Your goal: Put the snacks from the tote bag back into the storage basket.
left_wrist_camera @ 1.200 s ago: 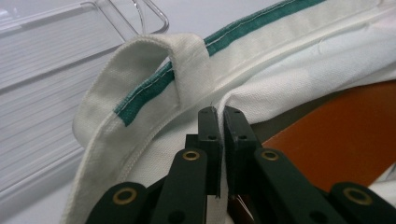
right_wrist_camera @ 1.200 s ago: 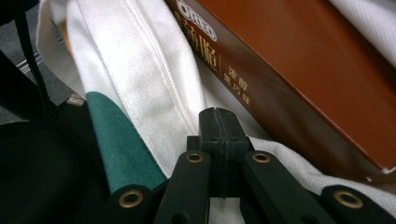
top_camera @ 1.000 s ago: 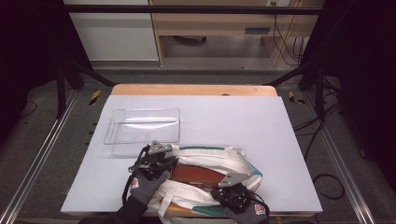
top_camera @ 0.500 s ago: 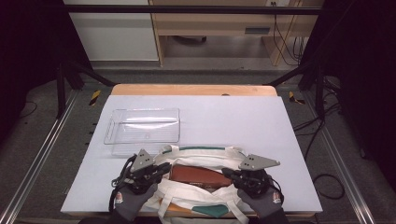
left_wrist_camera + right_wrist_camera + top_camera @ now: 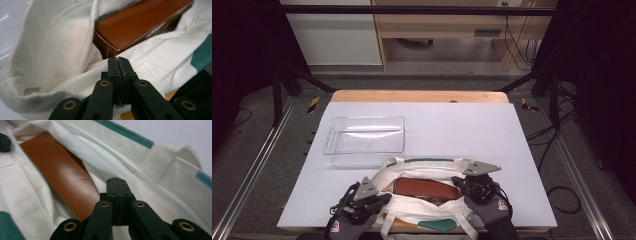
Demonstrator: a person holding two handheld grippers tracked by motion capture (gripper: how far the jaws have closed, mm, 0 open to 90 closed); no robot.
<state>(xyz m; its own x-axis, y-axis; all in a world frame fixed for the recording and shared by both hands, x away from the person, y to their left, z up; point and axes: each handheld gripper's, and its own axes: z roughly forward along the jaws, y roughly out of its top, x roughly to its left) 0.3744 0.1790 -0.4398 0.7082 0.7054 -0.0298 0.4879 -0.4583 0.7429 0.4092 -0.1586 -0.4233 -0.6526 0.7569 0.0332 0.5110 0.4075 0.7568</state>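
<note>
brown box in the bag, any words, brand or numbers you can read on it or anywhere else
Brown box: gold lettering along its top edge in the left gripper view, too blurred and tilted to read.
Same box, end flap: small dark vertical print, too small to read.
Gloves: a small red and white logo patch on each in the high view, too small to read.
Cloth bag and clear tray: no text seen.

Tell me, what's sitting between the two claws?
In the high view, the brown box lies inside the open white cloth bag, between the left claw and the right claw.
</note>
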